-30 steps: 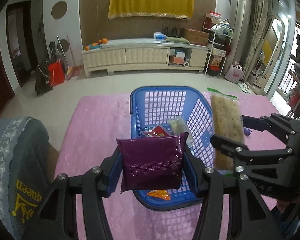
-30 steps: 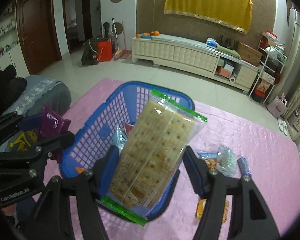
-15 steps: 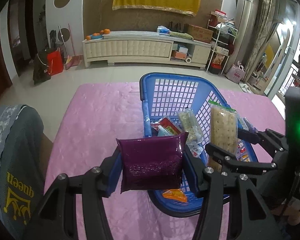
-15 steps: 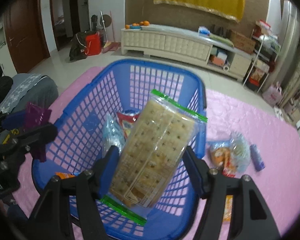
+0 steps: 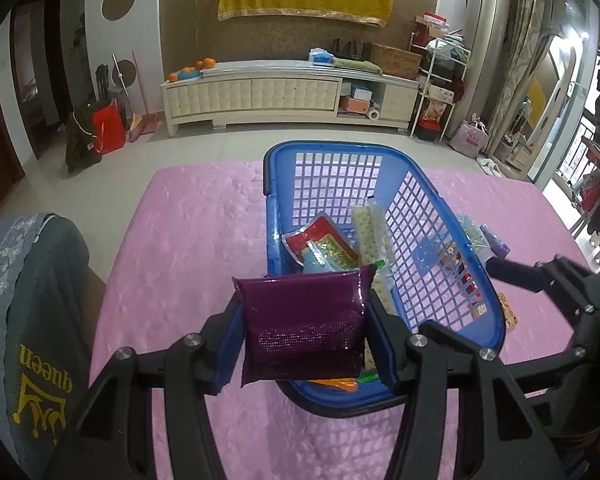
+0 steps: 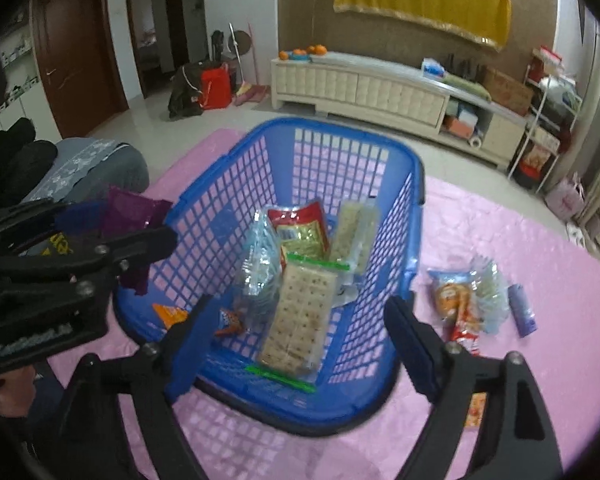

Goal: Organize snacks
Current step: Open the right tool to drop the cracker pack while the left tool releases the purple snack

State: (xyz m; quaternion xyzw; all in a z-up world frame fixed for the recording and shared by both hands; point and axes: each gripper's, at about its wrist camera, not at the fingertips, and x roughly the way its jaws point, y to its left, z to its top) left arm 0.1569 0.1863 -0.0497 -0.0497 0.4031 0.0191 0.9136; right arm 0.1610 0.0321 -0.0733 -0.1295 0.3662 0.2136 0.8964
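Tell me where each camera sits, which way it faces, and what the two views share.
Left wrist: on the left gripper, angled down at the blue basket; its jaws clamp a purple packet.
Right wrist: on the right gripper, angled down into the basket; its jaws have just opened, cracker pack dropped inside.
Shared: basket, pink cloth, each other's gripper.

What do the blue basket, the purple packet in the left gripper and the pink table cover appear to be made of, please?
Blue basket: moulded plastic, judging by its rigid lattice walls and slight sheen.
Purple packet: probably metallised plastic film; glossy, crinkled, with sealed edges.
Pink table cover: likely soft quilted or embossed fabric, matte with a faint sheen; I cannot tell for certain.
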